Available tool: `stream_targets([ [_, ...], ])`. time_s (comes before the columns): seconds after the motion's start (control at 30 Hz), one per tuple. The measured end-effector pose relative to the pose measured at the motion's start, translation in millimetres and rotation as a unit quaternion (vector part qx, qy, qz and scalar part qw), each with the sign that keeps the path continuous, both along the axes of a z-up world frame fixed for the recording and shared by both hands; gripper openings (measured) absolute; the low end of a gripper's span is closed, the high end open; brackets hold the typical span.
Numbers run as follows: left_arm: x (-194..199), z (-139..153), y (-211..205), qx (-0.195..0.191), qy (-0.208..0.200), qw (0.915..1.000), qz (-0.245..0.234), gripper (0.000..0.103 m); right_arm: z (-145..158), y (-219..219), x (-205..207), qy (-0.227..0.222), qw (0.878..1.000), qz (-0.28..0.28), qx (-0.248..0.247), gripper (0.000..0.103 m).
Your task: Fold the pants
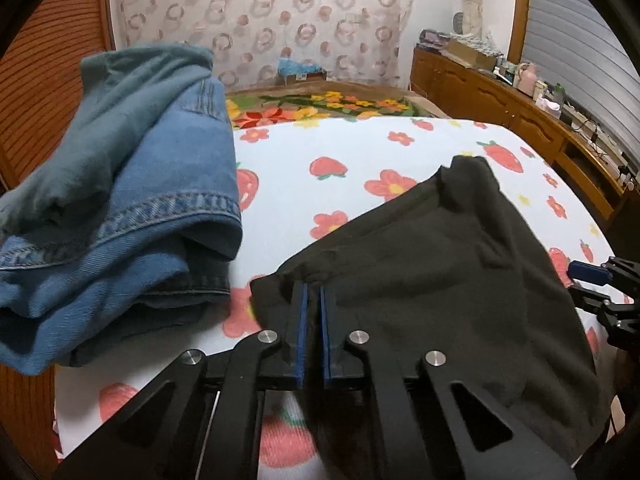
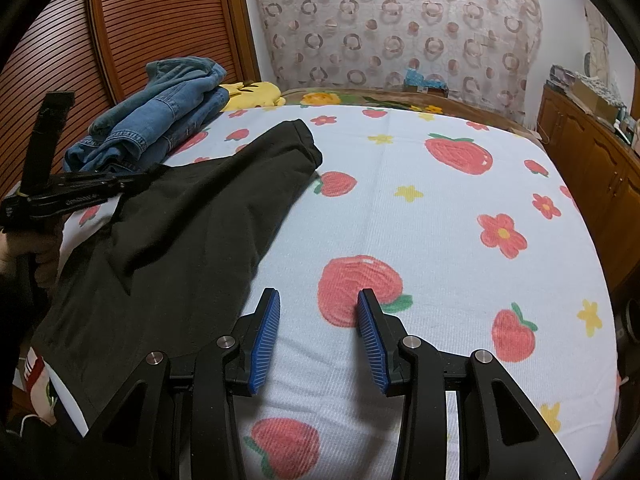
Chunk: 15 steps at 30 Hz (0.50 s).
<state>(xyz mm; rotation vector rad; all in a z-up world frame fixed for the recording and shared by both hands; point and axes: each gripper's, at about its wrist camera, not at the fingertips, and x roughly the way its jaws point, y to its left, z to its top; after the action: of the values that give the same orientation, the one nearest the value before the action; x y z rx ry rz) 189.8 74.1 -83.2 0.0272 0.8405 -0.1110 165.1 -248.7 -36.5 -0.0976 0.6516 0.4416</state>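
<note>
While the left wrist view is read first, the left gripper (image 1: 313, 286) is seen at six o'clock with its blue pads drawn nearly together on a raised pucker at the near edge of the black pants (image 1: 440, 272); the jaws are judged clenched on that cloth. The garment lies spread toward three o'clock on the strawberry-printed bedsheet (image 1: 352, 152), presumably pinched here so that one edge can be carried over for a fold. A heap of blue denim (image 1: 120, 200) is piled at nine o'clock, well apart from the fold area (how many pieces it holds cannot be told). The right gripper (image 1: 600, 292) is glimpsed at the three o'clock edge, beside the pants.

When the right wrist view is taken, the right gripper (image 2: 318, 340) is seen at six o'clock with its two blue pads held well apart over bare sheet, nothing between them; it is released, just beside the right edge of the pants (image 2: 180, 240), probably kept ready for the next corner. The left gripper (image 2: 80, 188) is reached in from nine o'clock over the black cloth. One pair of black pants, one denim heap (image 2: 160, 112) at eleven o'clock and two grippers are counted.
</note>
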Motion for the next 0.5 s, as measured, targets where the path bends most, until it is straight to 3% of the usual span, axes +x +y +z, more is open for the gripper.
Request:
stream_targets([
  [0.17, -8, 24, 17, 0.009, -0.045, 0.9982, 0.04, 0.005, 0, 1, 0, -0.001, 1.0, 0.001, -0.002, 0.043],
  [0.33, -8, 24, 25, 0.005, -0.031, 0.9985, 0.044, 0.005, 0, 2, 0, -0.001, 1.0, 0.001, -0.004, 0.043],
  [0.43, -11, 21, 23, 0.001, -0.027, 0.9987, 0.043, 0.019, 0, 1, 0, -0.001, 1.0, 0.001, -0.004, 0.043],
  [0.5, -14, 22, 20, -0.001, -0.031, 0.9987, 0.041, 0.035, 1, 2, 0, -0.001, 1.0, 0.001, -0.004, 0.043],
])
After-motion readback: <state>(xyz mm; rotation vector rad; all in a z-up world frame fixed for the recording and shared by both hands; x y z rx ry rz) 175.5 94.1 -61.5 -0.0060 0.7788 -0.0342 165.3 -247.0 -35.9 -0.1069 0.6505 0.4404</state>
